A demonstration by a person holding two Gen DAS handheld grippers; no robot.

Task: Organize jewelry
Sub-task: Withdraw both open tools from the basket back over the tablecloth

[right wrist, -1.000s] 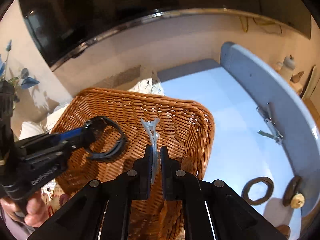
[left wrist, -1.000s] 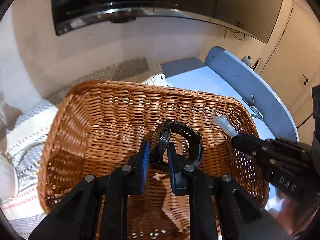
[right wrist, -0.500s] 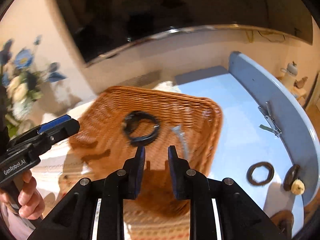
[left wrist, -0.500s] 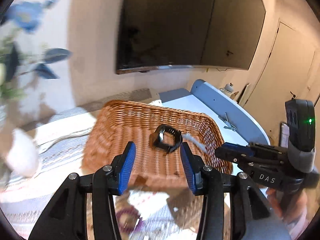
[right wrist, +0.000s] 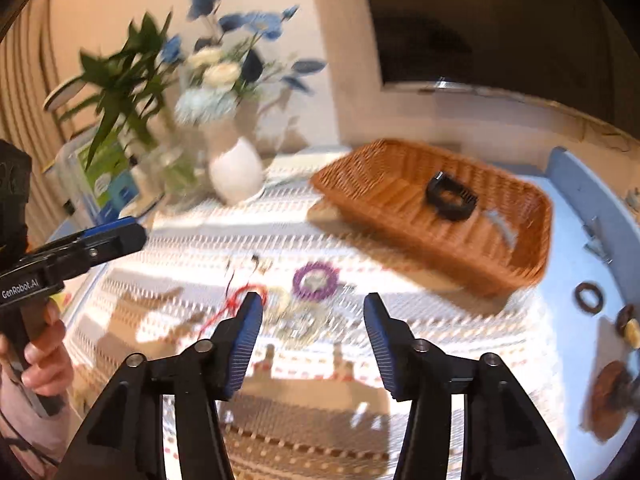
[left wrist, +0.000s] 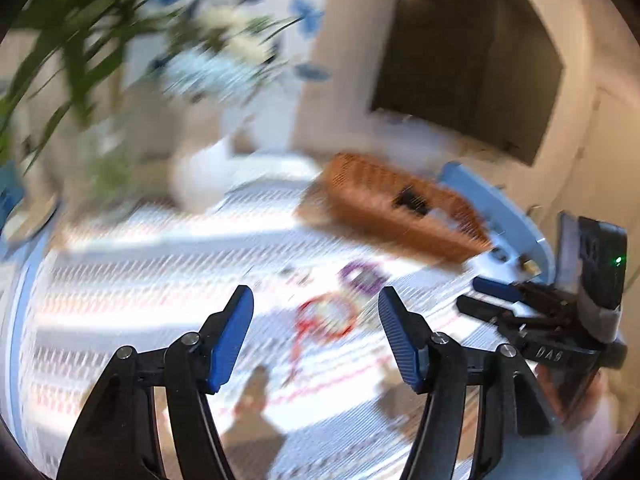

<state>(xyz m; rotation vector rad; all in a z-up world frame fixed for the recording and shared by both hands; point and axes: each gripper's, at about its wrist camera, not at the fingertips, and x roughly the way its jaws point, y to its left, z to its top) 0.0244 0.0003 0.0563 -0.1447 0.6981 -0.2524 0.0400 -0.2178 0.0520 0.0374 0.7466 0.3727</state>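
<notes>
A wicker basket (right wrist: 392, 184) stands on the striped cloth; it also shows in the left wrist view (left wrist: 360, 188). In it lie a black watch (right wrist: 451, 197) and a pale hair clip (right wrist: 502, 226). On the cloth lie a purple ring-shaped piece (right wrist: 315, 281), a red string bracelet (right wrist: 236, 300) and a tangle of pale jewelry (right wrist: 298, 322). My left gripper (left wrist: 316, 334) is open and empty above the cloth, near the red bracelet (left wrist: 324, 314). My right gripper (right wrist: 313, 330) is open and empty above the jewelry pile. The left wrist view is blurred.
A white vase with blue and white flowers (right wrist: 236, 170) stands left of the basket. Brown rings (right wrist: 589, 298) lie on the blue table (right wrist: 568, 240) at the right. A dark screen (right wrist: 480, 40) hangs on the wall behind.
Both grippers let go of the watch and hair clip, which now lie in the basket. Both pulled back and up from the basket and opened wide over the cloth.
</notes>
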